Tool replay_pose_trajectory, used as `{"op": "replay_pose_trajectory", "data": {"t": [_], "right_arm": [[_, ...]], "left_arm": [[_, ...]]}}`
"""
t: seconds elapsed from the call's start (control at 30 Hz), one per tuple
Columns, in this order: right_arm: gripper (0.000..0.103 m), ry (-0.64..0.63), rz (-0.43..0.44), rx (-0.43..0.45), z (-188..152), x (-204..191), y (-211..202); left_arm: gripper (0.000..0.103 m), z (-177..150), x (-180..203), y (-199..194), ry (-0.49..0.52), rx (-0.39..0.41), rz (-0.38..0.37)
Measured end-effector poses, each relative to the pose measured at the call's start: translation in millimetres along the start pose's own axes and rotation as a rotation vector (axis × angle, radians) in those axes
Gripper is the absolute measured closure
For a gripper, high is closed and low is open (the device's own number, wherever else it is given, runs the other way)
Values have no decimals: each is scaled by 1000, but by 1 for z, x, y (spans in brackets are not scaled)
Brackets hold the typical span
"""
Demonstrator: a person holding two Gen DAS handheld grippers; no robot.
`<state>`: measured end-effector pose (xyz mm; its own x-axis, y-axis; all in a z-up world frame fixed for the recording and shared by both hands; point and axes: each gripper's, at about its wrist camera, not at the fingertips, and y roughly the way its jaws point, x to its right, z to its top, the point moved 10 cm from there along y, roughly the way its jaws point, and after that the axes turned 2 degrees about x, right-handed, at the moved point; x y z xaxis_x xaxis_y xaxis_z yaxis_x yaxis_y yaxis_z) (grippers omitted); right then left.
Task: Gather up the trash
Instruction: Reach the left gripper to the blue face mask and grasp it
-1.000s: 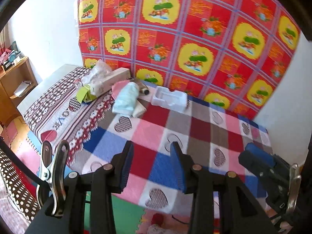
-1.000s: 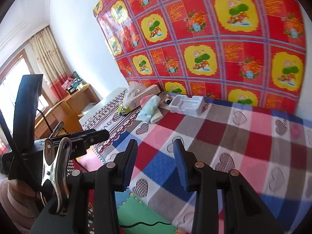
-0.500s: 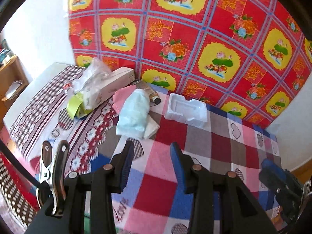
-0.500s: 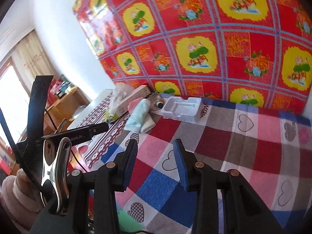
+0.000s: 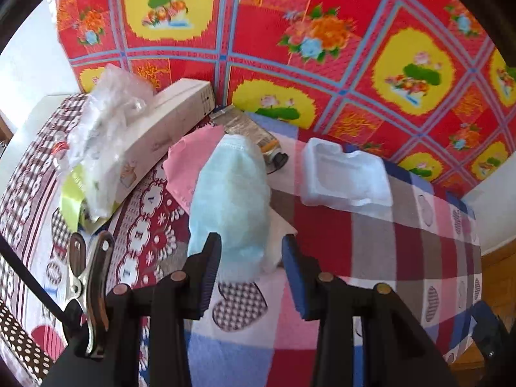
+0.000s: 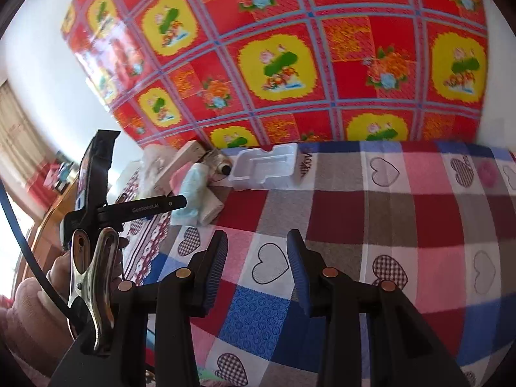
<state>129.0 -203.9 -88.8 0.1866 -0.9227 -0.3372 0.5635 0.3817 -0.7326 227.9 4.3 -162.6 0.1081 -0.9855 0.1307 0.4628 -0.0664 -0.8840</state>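
A pile of trash lies on the patterned blanket against the wall. In it are a light blue crumpled bundle (image 5: 230,200), a pink sheet (image 5: 187,158), a white foam tray (image 5: 345,177), a squeezed tube (image 5: 254,132), a long white box (image 5: 161,129) and a clear plastic bag (image 5: 106,122). My left gripper (image 5: 251,245) hovers open right at the near end of the blue bundle, pads not pressing on it. My right gripper (image 6: 258,238) stands open over the checked blanket, well short of the foam tray (image 6: 264,166) and the blue bundle (image 6: 193,190).
A yellow-green wrapper (image 5: 72,193) sticks out under the plastic bag. A red and yellow flowered cloth (image 5: 290,32) hangs on the wall behind. The bed's edge drops off at the right (image 5: 480,251). A hand (image 6: 58,267) holds the left tool at the left of the right wrist view.
The left gripper has moved forward and down to the trash pile, so the blue bundle now sits right at its fingertips. The right gripper has rolled and tilted down a little.
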Motion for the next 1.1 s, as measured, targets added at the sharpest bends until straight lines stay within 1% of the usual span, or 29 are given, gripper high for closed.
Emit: {"op": "replay_pose_trajectory", "data": {"t": [0.13,0.23,0.33,0.6,0.73,0.87,0.97,1.1], "right_arm": [[64,41,-36,7,-2,5,4],[64,70,-56,13,-3,8,7],[64,88,-70,16,-4,10,10],[64,98,-93,7,-6,6,16],[64,85,-99,6,-5,2,17],[64,85,-99,9,-5,-1,20],[64,78,-97,2,-6,-4,22],[64,62,-88,-5,-7,-11,26]], "left_arm": [[61,4,-1,19,37,-35,4],[61,5,-2,31,64,-49,23],[61,6,-2,41,68,-66,21],[62,12,-3,53,60,-69,8],[70,12,-3,53,70,-58,2],[76,11,-5,47,64,-49,-29],[78,10,-6,39,64,-36,-45],[79,9,-9,25,62,-19,-59]]}}
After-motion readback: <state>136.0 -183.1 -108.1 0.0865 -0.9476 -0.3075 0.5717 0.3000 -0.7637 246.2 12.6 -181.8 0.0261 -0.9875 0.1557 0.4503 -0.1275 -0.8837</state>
